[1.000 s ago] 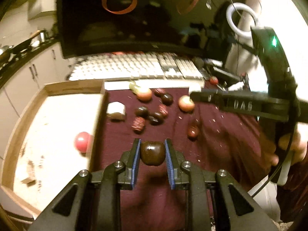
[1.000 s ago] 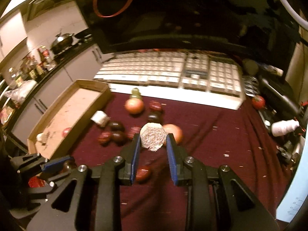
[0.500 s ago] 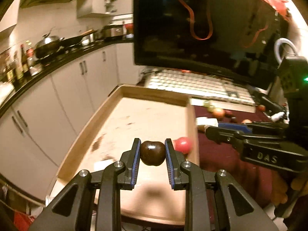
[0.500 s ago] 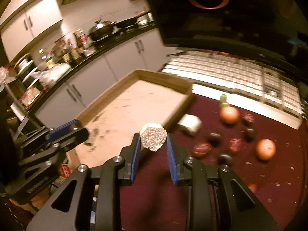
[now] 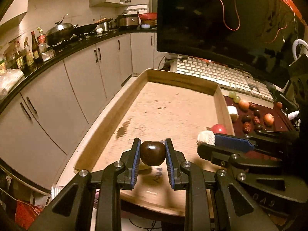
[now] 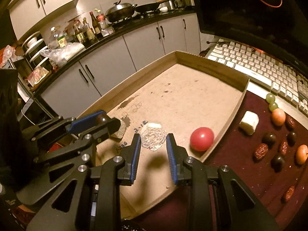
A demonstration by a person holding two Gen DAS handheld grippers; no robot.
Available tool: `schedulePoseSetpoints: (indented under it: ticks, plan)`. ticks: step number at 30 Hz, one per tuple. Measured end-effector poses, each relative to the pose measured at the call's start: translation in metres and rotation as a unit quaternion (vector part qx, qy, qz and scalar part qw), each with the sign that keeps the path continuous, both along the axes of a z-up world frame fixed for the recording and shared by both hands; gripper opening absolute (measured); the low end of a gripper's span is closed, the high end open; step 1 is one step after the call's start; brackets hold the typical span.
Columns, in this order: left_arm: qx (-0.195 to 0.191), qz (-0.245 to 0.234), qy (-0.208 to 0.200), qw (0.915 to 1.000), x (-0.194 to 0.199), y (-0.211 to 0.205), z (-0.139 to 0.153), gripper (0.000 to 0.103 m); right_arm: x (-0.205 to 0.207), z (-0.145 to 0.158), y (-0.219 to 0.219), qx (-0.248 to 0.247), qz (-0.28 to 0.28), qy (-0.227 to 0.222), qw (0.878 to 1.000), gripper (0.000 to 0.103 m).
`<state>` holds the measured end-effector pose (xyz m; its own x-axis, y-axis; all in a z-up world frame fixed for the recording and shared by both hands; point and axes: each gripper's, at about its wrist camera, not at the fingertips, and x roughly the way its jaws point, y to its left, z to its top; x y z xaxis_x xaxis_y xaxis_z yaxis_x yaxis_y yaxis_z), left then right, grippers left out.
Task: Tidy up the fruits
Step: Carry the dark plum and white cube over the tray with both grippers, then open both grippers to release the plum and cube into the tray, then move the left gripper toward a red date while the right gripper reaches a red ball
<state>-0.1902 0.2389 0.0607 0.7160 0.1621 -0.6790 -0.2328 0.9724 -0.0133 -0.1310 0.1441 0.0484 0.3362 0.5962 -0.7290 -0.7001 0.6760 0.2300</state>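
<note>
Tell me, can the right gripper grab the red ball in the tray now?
Probably not yet. The right gripper is shut on a white chunk, so it is full. The red ball lies close by in the tray, with nothing covering it.

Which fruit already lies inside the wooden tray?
Only the red fruit, against the tray's right wall; the rest lie on the maroon cloth or in tongs.

Dark round fruit (image 5: 153, 152) showing glossy smooth skin, catching highlights. Pale cut chunk (image 6: 153, 136) looking rough, grainy, matt. Shallow wooden tray (image 6: 211, 65) showing matt, stained, scuffed floor. Red round fruit (image 6: 201, 138) looking smooth, semi-glossy. Maroon cloth mat (image 6: 240, 154) looking matt, crumb-speckled. Wrinkled red dates (image 6: 260, 151) looking dull, creased. Black matt plastic left gripper (image 5: 153, 162), right gripper (image 6: 153, 160), ribbed blue pads, shiny metal bolts.
</note>
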Motion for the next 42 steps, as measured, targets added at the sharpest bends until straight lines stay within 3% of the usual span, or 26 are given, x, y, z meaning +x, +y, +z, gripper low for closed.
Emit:
schedulePoseSetpoints:
  ticks: [13,16,18,24,30,36,42]
  plan:
    - [0.034,0.037,0.035,0.9981,0.007,0.003,-0.013,0.027,-0.002,-0.014,0.011,-0.066,-0.020,-0.027,0.997,0.029]
    - [0.036,0.050,0.038,0.9974,0.007,0.006,-0.014,0.046,-0.002,-0.015,0.012,-0.082,-0.021,-0.033,0.996,0.031]
    - [0.043,0.062,0.033,0.9966,0.006,0.008,-0.012,0.054,-0.003,-0.014,0.012,-0.093,-0.026,-0.041,0.994,0.040]
    - [0.049,0.076,0.020,0.9957,0.004,0.009,-0.003,0.058,-0.008,-0.003,0.004,-0.091,-0.032,-0.074,0.993,0.054]
    - [0.054,0.074,0.011,0.9957,0.004,0.000,0.005,0.062,-0.013,0.007,-0.004,-0.090,-0.033,-0.095,0.991,0.056]
    - [0.066,0.048,-0.020,0.9965,0.001,-0.024,0.021,0.069,-0.006,0.019,-0.043,-0.053,-0.064,-0.090,0.992,0.057]
    - [0.066,-0.006,-0.039,0.9970,0.005,-0.058,0.027,0.071,0.018,0.017,-0.120,-0.041,-0.147,-0.084,0.985,0.061]
